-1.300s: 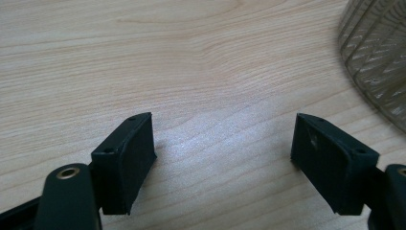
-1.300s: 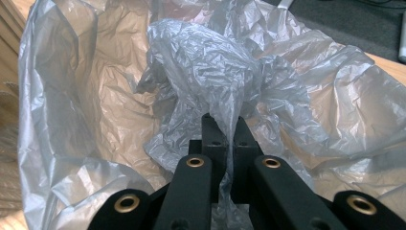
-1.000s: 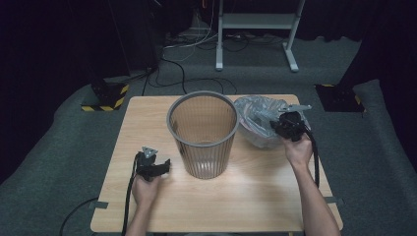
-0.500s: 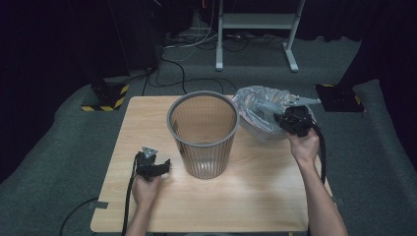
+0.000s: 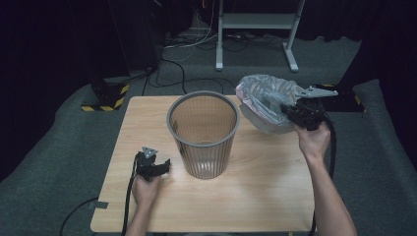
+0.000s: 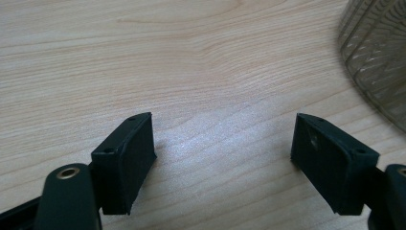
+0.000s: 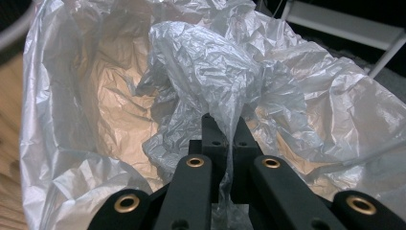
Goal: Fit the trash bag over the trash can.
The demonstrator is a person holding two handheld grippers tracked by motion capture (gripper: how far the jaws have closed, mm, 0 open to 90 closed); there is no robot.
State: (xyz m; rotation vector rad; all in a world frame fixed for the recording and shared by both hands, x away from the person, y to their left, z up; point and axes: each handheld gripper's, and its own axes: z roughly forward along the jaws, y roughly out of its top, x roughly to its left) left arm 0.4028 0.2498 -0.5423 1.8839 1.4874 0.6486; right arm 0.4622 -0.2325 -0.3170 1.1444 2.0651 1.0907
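Right claw [image 5: 291, 111] clamped thin fold of grey plastic bag [image 5: 265, 101], bag off surface [image 5: 255, 196] at basket's 2 o'clock. Left claw [image 6: 225, 158] gaped wide, empty, at basket's 8 o'clock. Mesh waste basket [image 5: 204, 132] unlined; judged: pickup done, lining left.

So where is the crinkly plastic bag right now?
In the high view the plastic bag hangs at the table's far right corner, pinched in the right gripper, just right of the mesh bin.
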